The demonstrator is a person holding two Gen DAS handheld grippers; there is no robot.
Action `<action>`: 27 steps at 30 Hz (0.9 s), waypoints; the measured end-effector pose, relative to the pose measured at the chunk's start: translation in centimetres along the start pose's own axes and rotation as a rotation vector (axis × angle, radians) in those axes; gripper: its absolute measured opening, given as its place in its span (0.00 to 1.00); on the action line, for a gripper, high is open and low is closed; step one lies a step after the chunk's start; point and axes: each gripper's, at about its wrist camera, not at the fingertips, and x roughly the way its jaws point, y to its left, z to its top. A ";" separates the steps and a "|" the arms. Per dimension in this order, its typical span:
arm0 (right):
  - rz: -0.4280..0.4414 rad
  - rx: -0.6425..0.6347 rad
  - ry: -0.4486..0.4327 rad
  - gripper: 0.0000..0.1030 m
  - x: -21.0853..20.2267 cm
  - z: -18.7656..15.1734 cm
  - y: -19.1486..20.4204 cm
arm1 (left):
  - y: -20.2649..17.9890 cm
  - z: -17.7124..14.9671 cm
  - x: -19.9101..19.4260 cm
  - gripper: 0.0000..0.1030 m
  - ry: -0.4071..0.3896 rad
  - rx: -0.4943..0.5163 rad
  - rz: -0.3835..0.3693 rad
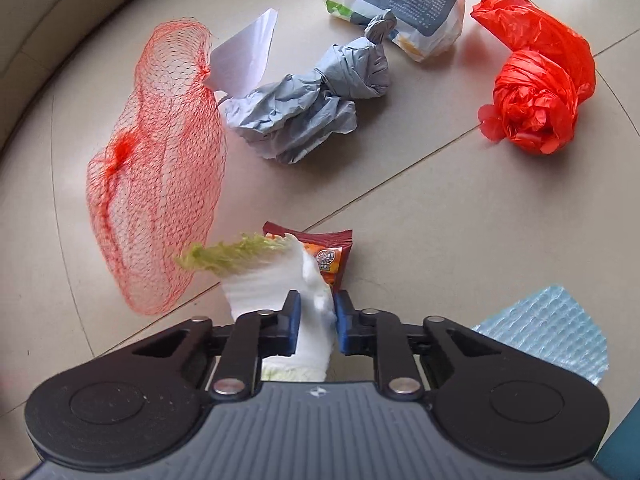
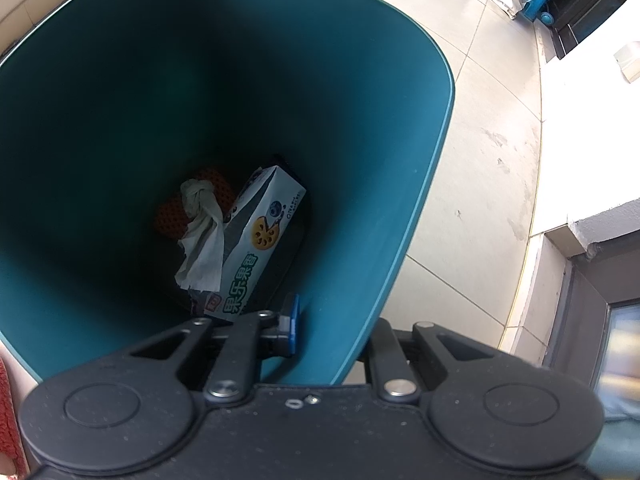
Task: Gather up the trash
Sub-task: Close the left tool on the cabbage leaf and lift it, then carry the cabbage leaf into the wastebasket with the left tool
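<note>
On the pale tiled floor (image 1: 460, 220), seen from the left wrist camera, 1 red mesh net bag (image 1: 160, 168) lies at far left, close beside the cabbage leaf (image 1: 280, 284) that the left gripper (image 1: 314, 326) has pinched: the 2 blue pads are nearly closed on the leaf's thick white rib, while its frilly green edge sticks out toward the net. Just behind the leaf lies a red snack wrapper (image 1: 332, 254), touching or nearly touching it. Further back, moving rightward, are a white paper scrap (image 1: 248, 54), a crumpled grey bag (image 1: 316, 108), a printed food packet (image 1: 404, 4) and a knotted red plastic bag (image 1: 540, 92), all well apart from the gripper; a pale blue sheet (image 1: 556, 324) shows at lower right. In the right wrist view, the right gripper (image 2: 328, 334) is clamped on the rim of the teal bin (image 2: 400, 200), 1 finger inside and 1 outside, holding it steady; a tissue (image 2: 202, 236), a printed carton (image 2: 260, 240) and something orange lie at the bottom. Likely risks: the smooth, wet-looking rib could slip from the narrow pinch during the lift, the green edge might snag the net, or the wrapper could be dragged along.
</note>
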 end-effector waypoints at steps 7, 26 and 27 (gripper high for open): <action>0.000 0.000 -0.002 0.13 -0.1 0.0 0.0 | -0.1 -1.9 -2.0 0.11 -0.011 0.051 0.008; 0.002 0.002 -0.002 0.13 0.0 0.0 0.0 | -5.4 -7.1 -19.0 0.11 -0.245 0.531 -0.132; 0.004 0.001 -0.002 0.13 0.0 0.1 0.0 | -6.0 -7.2 -20.0 0.11 -0.259 0.558 -0.139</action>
